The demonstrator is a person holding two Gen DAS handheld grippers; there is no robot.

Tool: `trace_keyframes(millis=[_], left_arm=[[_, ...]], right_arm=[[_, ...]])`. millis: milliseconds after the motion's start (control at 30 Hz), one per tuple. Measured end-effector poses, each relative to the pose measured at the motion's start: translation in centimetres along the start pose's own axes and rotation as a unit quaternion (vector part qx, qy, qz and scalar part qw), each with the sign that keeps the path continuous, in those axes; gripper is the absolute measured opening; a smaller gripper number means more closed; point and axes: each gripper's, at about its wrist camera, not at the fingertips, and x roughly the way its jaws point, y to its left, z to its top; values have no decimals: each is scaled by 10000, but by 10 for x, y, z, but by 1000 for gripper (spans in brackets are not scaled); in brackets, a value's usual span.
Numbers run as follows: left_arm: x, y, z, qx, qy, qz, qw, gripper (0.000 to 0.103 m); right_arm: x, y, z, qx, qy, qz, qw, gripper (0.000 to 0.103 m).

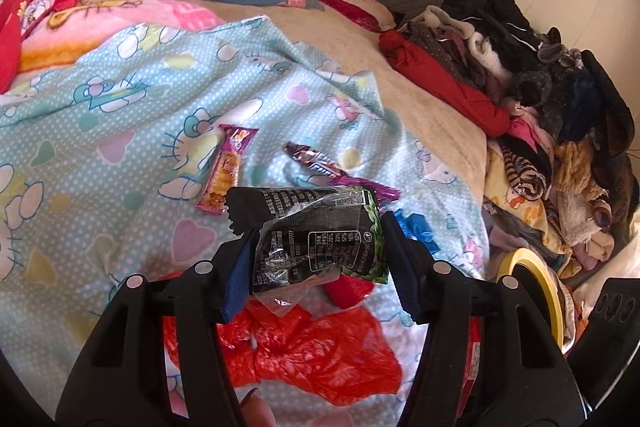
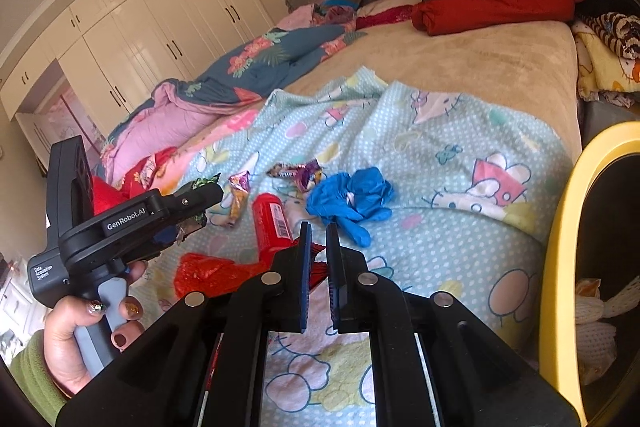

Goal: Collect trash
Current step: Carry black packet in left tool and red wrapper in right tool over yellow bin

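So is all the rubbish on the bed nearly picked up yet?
Not yet. Some scraps already sit inside the yellow bin. The left hand-held gripper is shut on a black snack wrapper. The right hand-held gripper is empty, nearly closed. Still on the bed: blue glove, red plastic bag, pink wrapper and more.

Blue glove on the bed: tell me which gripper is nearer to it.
Right. The right gripper hangs just short of the blue glove, nearly shut and empty. The left gripper, off to its left, holds a black snack wrapper.
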Motion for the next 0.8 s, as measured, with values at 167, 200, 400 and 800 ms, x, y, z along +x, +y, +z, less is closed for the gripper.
trace_keyframes(millis=[167,200,400,800], left_arm=[[-9,-13,0,123,-50,-72,9999,50],[-11,-16,0,149,-64,-80,9998,50],[-21,-34,-1,295,-133,-141,9994,50],[-36,-81,-10,716,-182,-299,9968,50]], right_arm=[[-15,1,6,-36,-164,-23,9999,8],[-18,0,7,-34,-192,-24,9998,8],[-38,-6,16,39,-393,-33,9992,8],[-84,-32,33,258,-831,-173,9961,8]])
